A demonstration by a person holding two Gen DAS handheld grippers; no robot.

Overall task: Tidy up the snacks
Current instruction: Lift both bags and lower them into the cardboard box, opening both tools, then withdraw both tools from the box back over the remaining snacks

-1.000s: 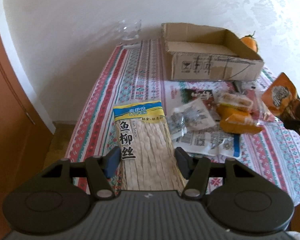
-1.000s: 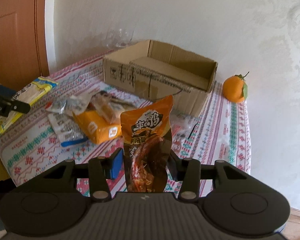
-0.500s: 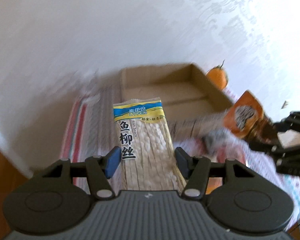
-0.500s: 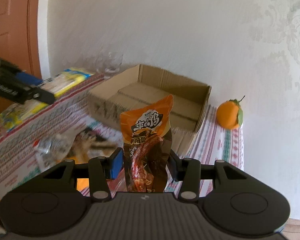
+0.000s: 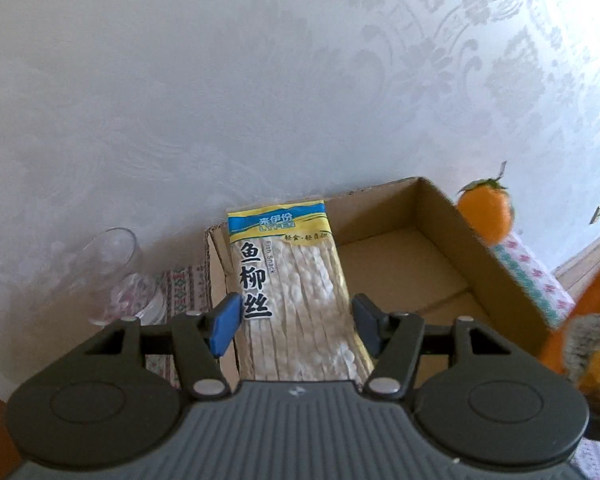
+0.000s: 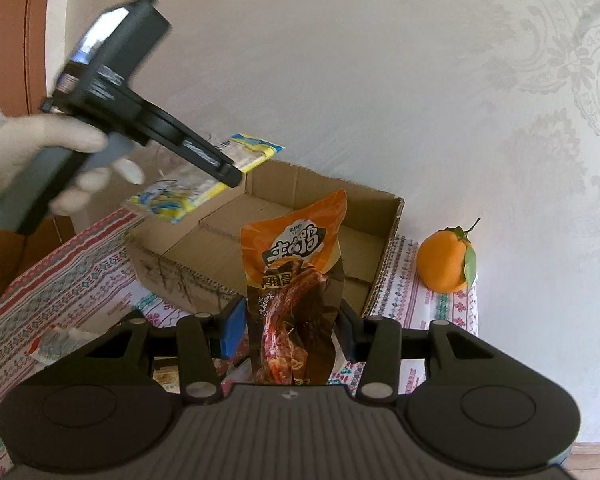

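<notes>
The fish snack pack (image 5: 290, 300) pointed lengthwise over the cardboard box (image 5: 440, 240), the left gripper (image 5: 296, 322) jaws just opening around it. The right gripper (image 6: 290, 330) pinched the upright duck pack (image 6: 296, 280); only its view showed the gloved hand (image 6: 40, 152).

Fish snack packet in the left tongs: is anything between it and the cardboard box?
Nothing visible. The fish snack packet hangs over the open cardboard box, whose visible floor is bare. The left tongs have just been opening around it.
</notes>
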